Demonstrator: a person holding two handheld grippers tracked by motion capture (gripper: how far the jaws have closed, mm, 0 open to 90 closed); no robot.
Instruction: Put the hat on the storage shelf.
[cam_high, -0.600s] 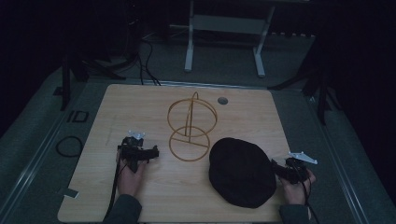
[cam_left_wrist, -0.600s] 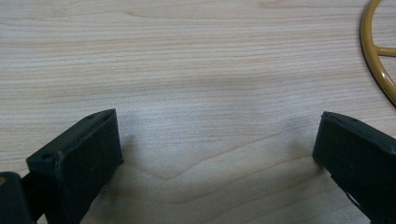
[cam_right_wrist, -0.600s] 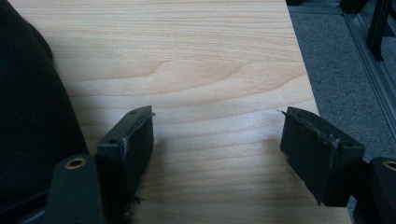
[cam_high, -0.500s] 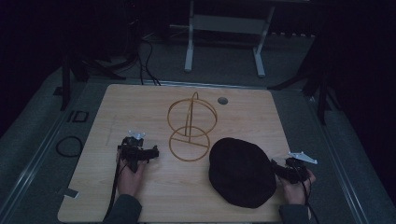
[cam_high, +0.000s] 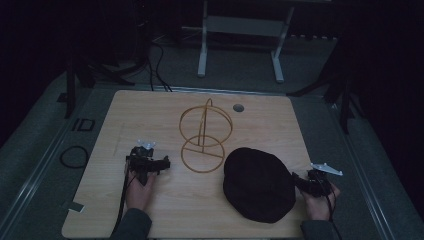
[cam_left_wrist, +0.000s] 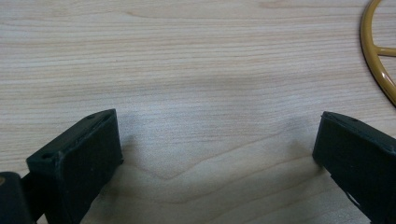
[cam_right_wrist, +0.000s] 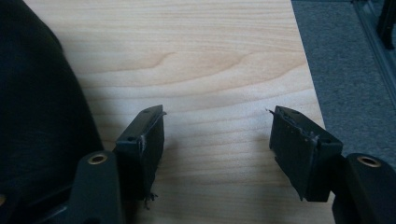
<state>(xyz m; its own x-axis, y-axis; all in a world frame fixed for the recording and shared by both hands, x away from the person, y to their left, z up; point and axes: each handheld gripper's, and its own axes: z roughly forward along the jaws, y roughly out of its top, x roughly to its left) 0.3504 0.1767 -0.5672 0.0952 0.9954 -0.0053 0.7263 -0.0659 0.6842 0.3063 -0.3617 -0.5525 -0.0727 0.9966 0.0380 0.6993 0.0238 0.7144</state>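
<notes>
The left gripper (cam_high: 162, 163) is held low over the left part of the wooden tabletop (cam_high: 150, 115), with its 2 jaws spread wide apart and nothing between them; in the left gripper view only bare wood grain is seen in the gap. The left hand (cam_high: 140, 187) is wrapped around the gripper's body, and a cable is seen trailing back along the sleeve toward the bottom edge of the high view. Just beyond the jaws, to the right, a gold wire stand (cam_high: 205, 135) is placed near the middle of the tabletop: a flat ring with a crossbar lies on the wood, and an upright post carrying 2 crossed hoops rises from it. A curved piece of that flat ring (cam_left_wrist: 376, 60) is caught at the right edge of the left gripper view, apart from the jaws.

The right gripper (cam_high: 299, 181) is held near the right edge of the tabletop by the right hand (cam_high: 320, 197), its jaws likewise parted and empty, with a grey three-cornered plate on top. A black hat (cam_high: 259, 184) lies flat on the wood just beside this gripper, on its left side; in the right gripper view the dark fabric (cam_right_wrist: 42, 112) is seen next to the left jaw, though contact cannot be told. The hat lies just beside the stand's flat ring.

A small round grommet (cam_high: 238, 107) is set into the far part of the tabletop.
</notes>
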